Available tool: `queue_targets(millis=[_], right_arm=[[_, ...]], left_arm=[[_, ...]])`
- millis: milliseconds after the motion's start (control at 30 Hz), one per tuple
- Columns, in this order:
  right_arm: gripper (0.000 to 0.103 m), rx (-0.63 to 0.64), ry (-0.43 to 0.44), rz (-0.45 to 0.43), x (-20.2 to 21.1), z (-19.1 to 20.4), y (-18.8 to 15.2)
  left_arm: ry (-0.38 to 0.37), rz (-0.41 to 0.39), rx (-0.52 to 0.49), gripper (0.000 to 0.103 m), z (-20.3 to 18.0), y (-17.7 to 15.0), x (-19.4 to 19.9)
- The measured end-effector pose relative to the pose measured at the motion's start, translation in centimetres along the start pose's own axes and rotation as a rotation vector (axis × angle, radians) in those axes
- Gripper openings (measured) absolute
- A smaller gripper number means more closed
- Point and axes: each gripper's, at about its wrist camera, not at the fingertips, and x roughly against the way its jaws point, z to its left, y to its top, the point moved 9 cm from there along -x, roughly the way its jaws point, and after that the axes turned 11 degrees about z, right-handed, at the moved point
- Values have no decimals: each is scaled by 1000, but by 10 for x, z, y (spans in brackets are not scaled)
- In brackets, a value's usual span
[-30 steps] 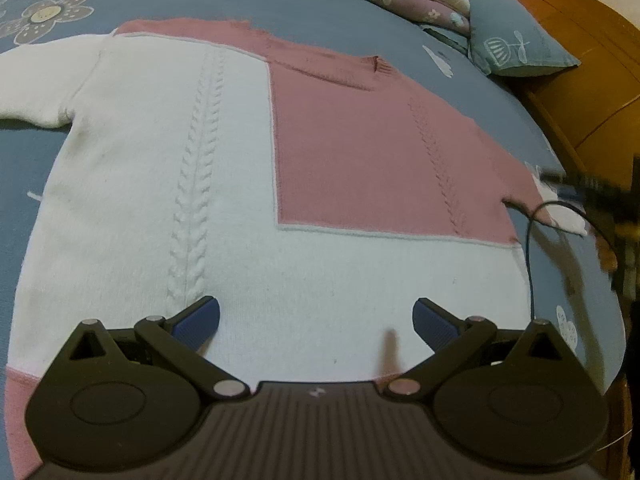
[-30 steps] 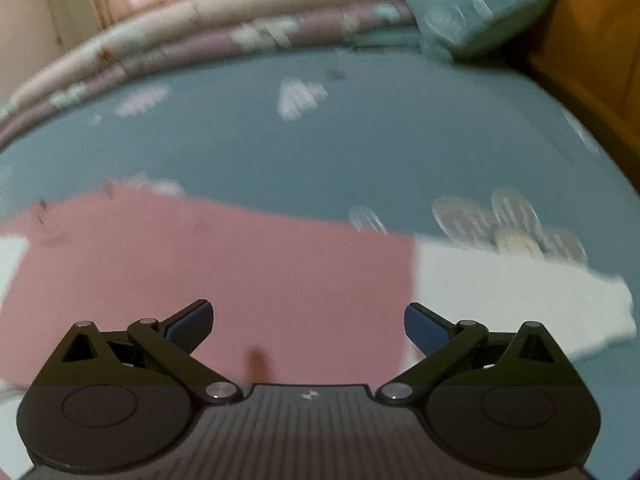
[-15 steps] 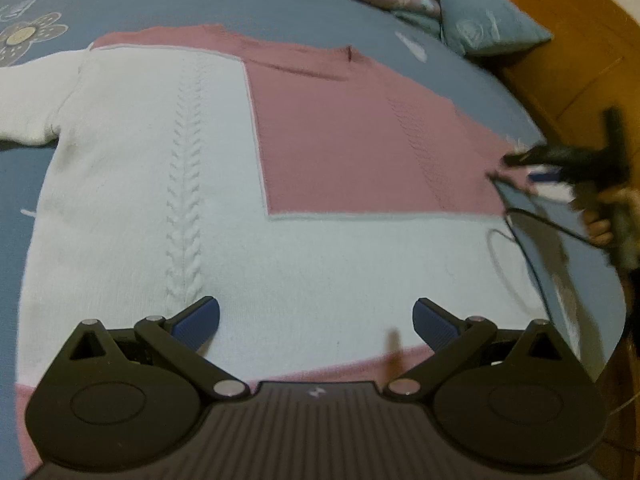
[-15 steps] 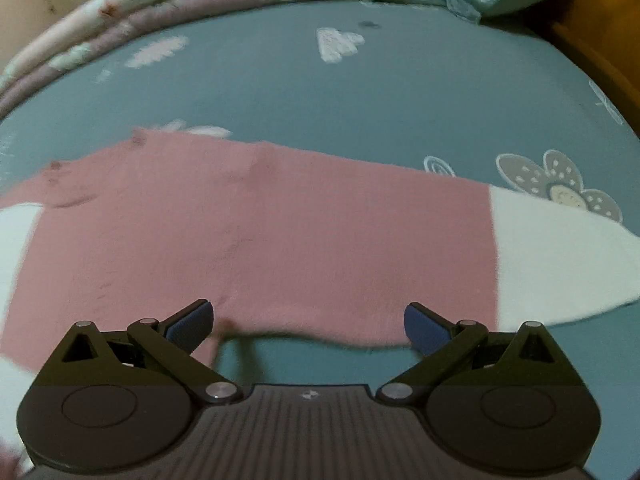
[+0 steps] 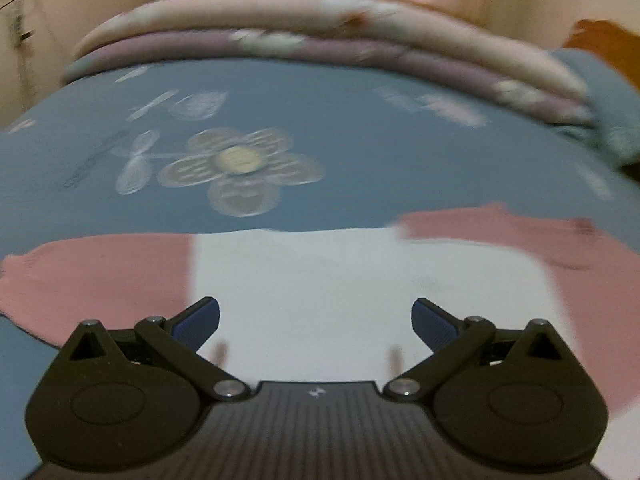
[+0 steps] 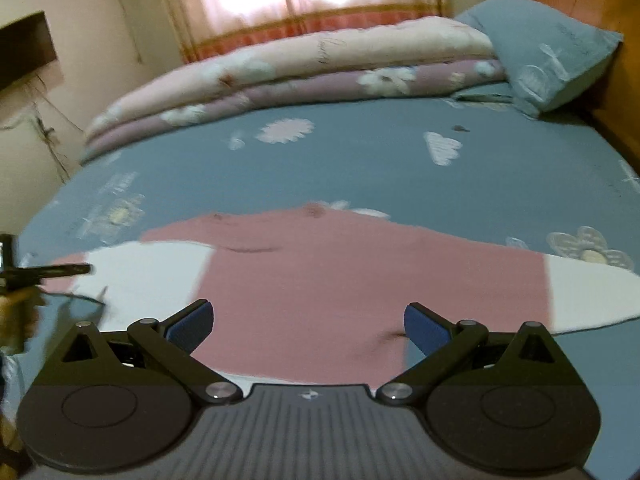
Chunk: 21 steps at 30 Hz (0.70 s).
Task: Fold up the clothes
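1. A pink and white knitted sweater [image 6: 360,280] lies flat on a blue bed sheet with white flower prints [image 6: 380,160]. In the right wrist view it fills the middle and lower part of the frame.
2. In the left wrist view the same sweater [image 5: 340,280] runs across the lower half of the frame, with a pink cuff at the lower left. This view is blurry, so I cannot be sure where the edges lie.
3. The left gripper [image 5: 316,322] has its two blue pads spread wide. It holds nothing and hangs over the white part near the sleeve.
4. The right gripper [image 6: 308,322] is spread wide too and holds nothing. It hangs over the pink part, near the bottom of the frame.
5. The sweater looks soft, floppy and light. It will bend and sag when lifted, and it will not break. The knit is probably a bit grippy, not slippery.
6. A good place to pinch is a sleeve, near the cuff or near the shoulder seam, taking only the top layers.
7. The white sleeve end [image 6: 592,300] at the right of the right wrist view looks easy to reach.
8. A folded quilt in cream and purple with flowers [image 6: 300,76] sits at the top of the frame, well apart from the sweater.
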Motion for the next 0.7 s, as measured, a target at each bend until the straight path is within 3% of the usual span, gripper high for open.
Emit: queue_targets(millis=[167, 400, 500, 600, 700], right_arm=[[103, 12, 84, 3, -15, 42, -5], [103, 14, 70, 47, -24, 50, -24], [103, -31, 73, 30, -16, 44, -26], [103, -67, 90, 9, -10, 45, -25], [103, -78, 102, 1, -10, 51, -23]], left_arm=[[6, 24, 28, 101, 22, -12, -30], [-4, -93, -116, 102, 22, -49, -10], [2, -113, -146, 101, 18, -43, 9], [-55, -185, -137, 102, 5, -24, 25], [-80, -157, -139, 102, -11, -13, 14]])
